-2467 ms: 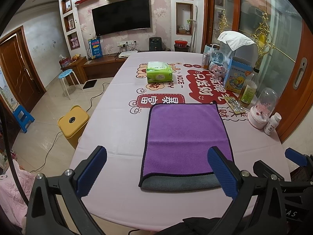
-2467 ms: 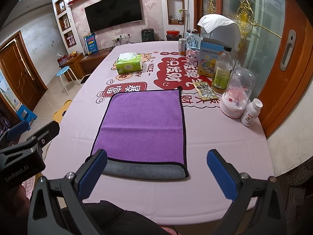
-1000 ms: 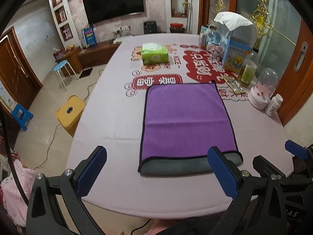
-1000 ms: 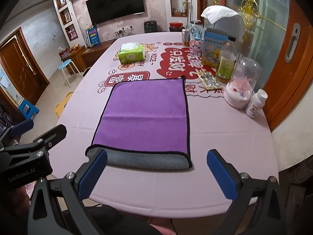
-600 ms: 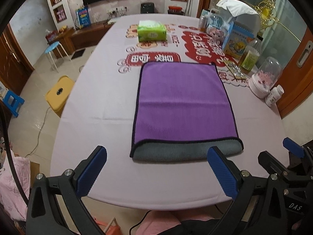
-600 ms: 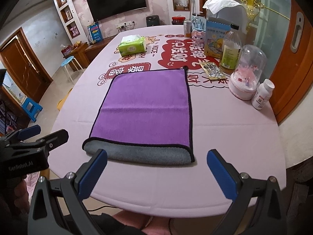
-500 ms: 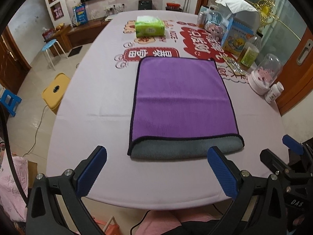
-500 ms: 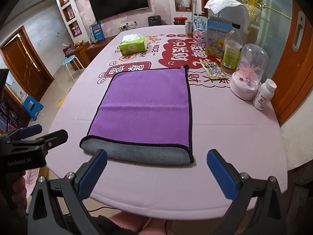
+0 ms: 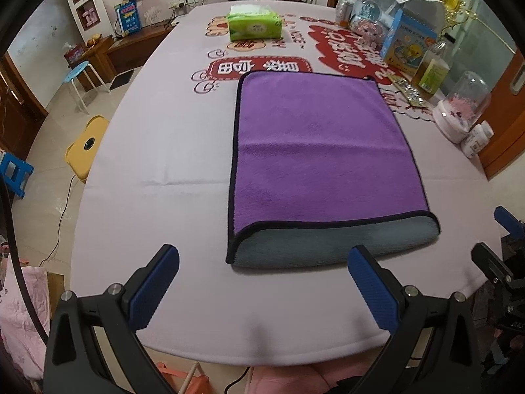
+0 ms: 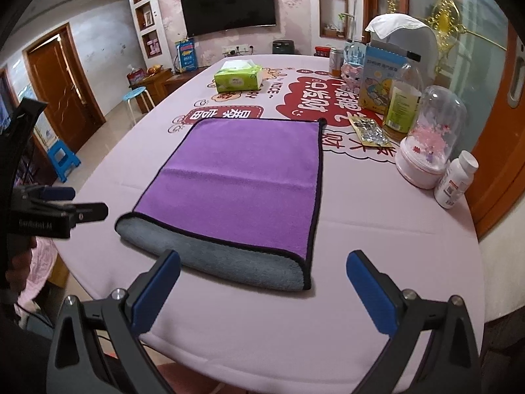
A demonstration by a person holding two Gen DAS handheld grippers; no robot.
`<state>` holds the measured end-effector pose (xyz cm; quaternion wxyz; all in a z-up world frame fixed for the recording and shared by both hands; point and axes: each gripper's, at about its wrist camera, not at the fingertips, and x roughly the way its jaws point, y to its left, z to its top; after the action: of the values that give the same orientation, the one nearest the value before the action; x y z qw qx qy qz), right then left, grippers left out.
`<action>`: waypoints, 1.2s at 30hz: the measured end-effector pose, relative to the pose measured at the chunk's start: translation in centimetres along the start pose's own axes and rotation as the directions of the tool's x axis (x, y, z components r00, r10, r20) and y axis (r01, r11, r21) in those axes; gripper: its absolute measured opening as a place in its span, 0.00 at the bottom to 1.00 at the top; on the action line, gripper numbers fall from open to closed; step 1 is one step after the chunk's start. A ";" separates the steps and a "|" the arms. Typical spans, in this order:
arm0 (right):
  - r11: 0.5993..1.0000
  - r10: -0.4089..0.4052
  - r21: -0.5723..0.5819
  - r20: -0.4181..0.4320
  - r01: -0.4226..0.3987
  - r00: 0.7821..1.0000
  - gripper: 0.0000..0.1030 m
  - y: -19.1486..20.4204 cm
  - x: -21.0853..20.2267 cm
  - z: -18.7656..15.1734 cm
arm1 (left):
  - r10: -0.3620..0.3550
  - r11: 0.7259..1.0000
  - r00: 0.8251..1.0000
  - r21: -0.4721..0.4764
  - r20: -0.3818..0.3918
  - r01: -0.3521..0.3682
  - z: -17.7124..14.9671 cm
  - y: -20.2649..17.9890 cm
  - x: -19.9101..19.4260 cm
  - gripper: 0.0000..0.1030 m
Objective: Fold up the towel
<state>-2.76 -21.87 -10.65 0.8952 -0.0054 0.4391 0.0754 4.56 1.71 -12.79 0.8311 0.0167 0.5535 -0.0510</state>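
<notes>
I hold my left gripper (image 9: 262,262) and right gripper (image 10: 262,269) spread wide and empty above the table (image 9: 157,151) edge. The towel (image 9: 321,151) lies flat just ahead of both, grey fold nearest me. If I pinch only the top layer, I expect the fold to skew; reaching far right risks bumping the pill bottle (image 10: 454,180).

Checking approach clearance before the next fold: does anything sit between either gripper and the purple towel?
Nothing visible does. Only bare tablecloth lies between the open left gripper, the open right gripper and the towel.
</notes>
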 end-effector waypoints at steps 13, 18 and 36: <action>0.999 0.041 0.003 -0.100 -0.041 0.994 0.86 -1.9 5.1 -1.9 | -0.022 0.999 0.997 0.025 -0.073 0.024 0.7 1.1 5.8 0.97; 0.999 0.049 0.021 -0.139 -0.047 0.989 0.80 -2.5 6.5 -2.5 | -0.018 1.000 0.992 0.015 -0.125 0.020 0.5 1.4 8.1 0.91; 0.996 0.089 0.038 -0.195 -0.083 0.977 0.55 -3.2 9.0 -2.5 | -0.045 0.999 0.986 -0.024 -0.160 0.042 0.7 2.0 9.5 0.53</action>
<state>1.15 -24.06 -19.45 0.8433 0.0192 0.5264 0.1067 9.07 2.99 -21.35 0.7826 0.0000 0.6195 -0.0618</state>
